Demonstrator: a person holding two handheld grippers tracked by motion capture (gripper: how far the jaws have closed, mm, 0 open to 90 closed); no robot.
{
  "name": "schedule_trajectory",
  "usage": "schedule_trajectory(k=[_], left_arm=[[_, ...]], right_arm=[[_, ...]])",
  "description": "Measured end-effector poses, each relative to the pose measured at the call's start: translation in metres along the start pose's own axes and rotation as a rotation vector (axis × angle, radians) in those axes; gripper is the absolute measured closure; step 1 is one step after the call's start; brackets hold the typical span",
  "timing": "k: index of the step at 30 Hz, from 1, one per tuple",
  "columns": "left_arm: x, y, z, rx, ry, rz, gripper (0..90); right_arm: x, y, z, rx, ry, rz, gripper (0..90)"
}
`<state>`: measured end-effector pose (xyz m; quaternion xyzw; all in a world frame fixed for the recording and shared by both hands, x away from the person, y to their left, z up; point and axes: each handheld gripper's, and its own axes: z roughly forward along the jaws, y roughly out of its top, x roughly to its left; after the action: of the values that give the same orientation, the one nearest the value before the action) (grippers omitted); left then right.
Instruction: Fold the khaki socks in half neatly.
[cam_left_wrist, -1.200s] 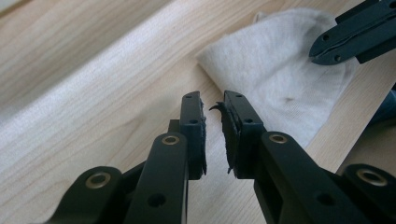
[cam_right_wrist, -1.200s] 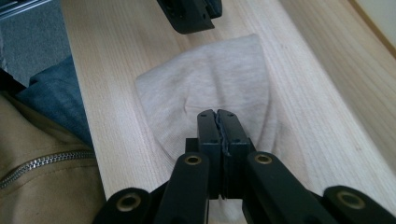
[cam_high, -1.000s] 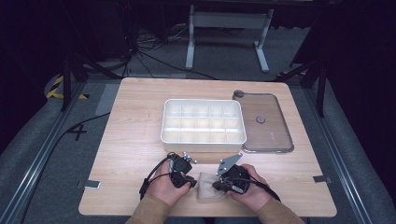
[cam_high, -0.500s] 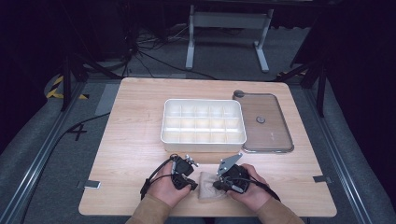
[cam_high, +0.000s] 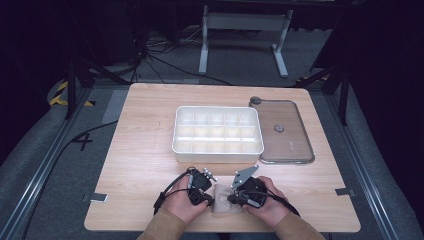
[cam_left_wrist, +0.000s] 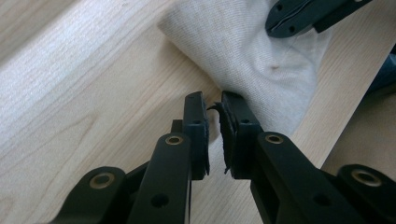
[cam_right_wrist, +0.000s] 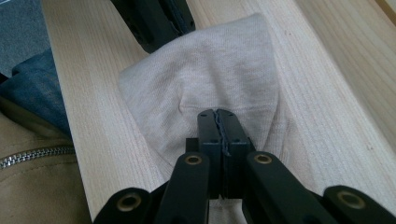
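A beige knitted cloth lies crumpled near the table's front edge, between my two hands. My right gripper is shut on the cloth, and folds run out from its tips. It also appears in the left gripper view, where the right gripper rests on the cloth. My left gripper sits at the cloth's edge, low over the wood. Its jaws have just been closing and stand a narrow gap apart, with no cloth between the pads. The high view has the left gripper and the right gripper facing each other.
A white compartment tray stands mid-table with a clear lid to its right. The table's front edge is just behind my hands. A tan zipped jacket and blue trousers lie past that edge.
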<state>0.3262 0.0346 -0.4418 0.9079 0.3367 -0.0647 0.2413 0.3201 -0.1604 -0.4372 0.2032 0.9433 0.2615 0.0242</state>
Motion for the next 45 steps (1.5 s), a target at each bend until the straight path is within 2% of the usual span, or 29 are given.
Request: schedule_trajectory(k=[5,6,9,10,14,18,20,23,33,36,41,45], left_arm=[[-0.003,0.002,-0.001,-0.002,0.005,0.002,81.9],[-0.003,0.002,0.0,-0.018,0.005,0.008,81.9],[-0.004,0.003,-0.002,-0.023,0.006,0.017,82.3],[-0.005,0.004,-0.003,-0.042,0.004,0.033,82.2],[-0.008,0.005,-0.003,-0.037,0.003,0.042,81.6],[-0.01,0.006,-0.004,-0.055,0.0,0.064,82.3],[-0.014,0.007,-0.006,-0.071,0.001,0.088,82.7],[-0.016,0.007,-0.006,-0.069,0.006,0.105,83.1],[-0.013,0.006,-0.007,-0.064,0.007,0.101,81.0],[-0.013,0.005,-0.007,-0.064,0.008,0.08,81.0],[-0.011,0.006,-0.006,-0.051,0.009,0.088,79.5],[-0.012,0.006,-0.006,-0.054,0.004,0.092,79.3]], right_arm=[[0.002,-0.001,0.001,-0.012,-0.009,-0.003,89.8],[0.002,-0.001,0.001,-0.012,-0.009,-0.003,89.8],[0.004,-0.001,0.002,-0.019,-0.016,-0.004,89.7],[0.005,-0.001,0.003,-0.026,-0.015,-0.006,89.7],[0.006,-0.001,0.004,-0.04,-0.007,0.0,89.7],[0.01,0.001,0.007,-0.067,-0.012,-0.003,89.6],[0.011,0.002,0.008,-0.069,-0.014,-0.003,89.6],[0.012,0.002,0.009,-0.077,-0.016,-0.008,89.6],[0.01,0.0,0.007,-0.085,-0.007,-0.002,89.2],[0.01,-0.001,0.005,-0.088,-0.004,-0.012,89.0],[0.004,-0.005,-0.008,-0.113,0.0,0.009,88.9],[-0.002,-0.01,-0.019,-0.129,-0.016,0.024,88.0]])
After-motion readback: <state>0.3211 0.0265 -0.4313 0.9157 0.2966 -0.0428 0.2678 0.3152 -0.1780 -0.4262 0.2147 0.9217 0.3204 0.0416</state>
